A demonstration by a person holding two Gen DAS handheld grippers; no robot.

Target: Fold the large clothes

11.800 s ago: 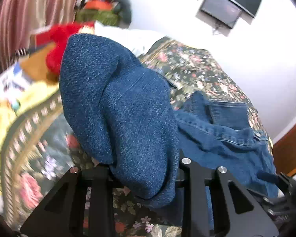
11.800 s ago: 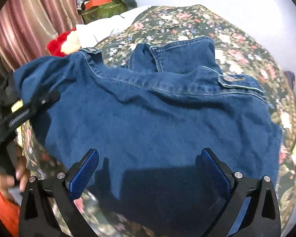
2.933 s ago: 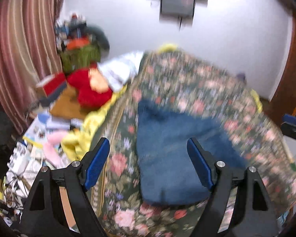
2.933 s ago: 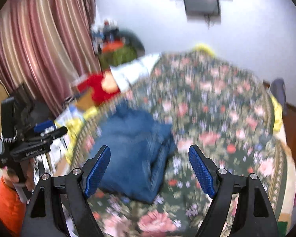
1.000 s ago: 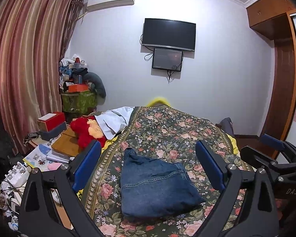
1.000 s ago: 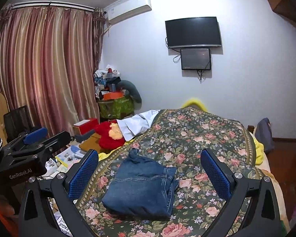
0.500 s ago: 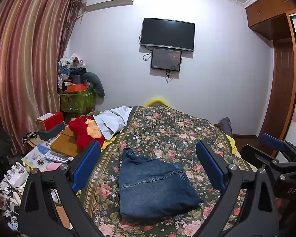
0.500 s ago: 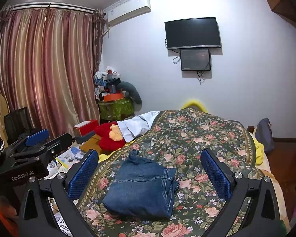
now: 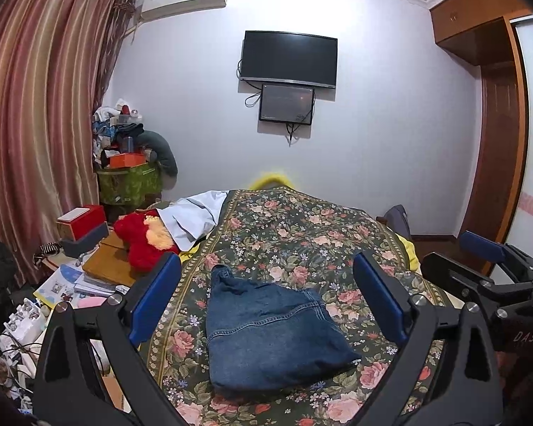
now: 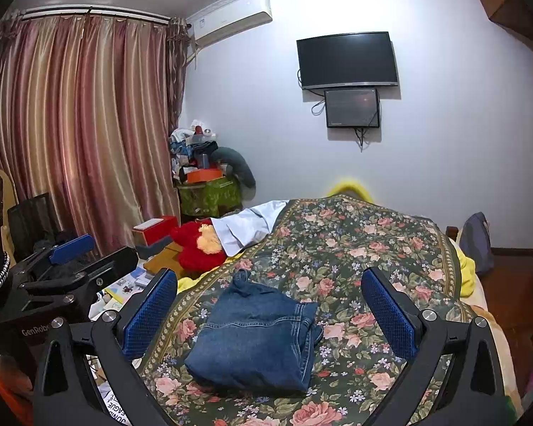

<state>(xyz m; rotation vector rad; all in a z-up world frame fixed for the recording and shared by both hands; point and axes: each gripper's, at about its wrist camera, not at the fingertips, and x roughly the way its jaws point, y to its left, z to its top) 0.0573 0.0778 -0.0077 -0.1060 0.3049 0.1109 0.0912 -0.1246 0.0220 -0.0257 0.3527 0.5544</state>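
Note:
A blue denim garment (image 9: 266,330) lies folded into a compact rectangle on the floral bedspread (image 9: 302,238), near the bed's front left. It also shows in the right wrist view (image 10: 256,340). My left gripper (image 9: 266,294) is open and empty, held back from the bed with the garment seen between its fingers. My right gripper (image 10: 270,305) is open and empty, likewise held back. The right gripper shows at the right edge of the left wrist view (image 9: 486,277); the left gripper shows at the left of the right wrist view (image 10: 67,269).
A red plush toy (image 9: 142,241), a white pillow (image 9: 192,216), boxes and papers (image 9: 74,280) crowd the bed's left side. A cluttered green box (image 9: 128,181) stands by the curtain. A TV (image 9: 289,58) hangs on the far wall. A wardrobe (image 9: 494,142) stands at the right.
Both grippers let go of the denim garment, which now lies folded on the bed, and drew back. In the last second the views have barely shifted.

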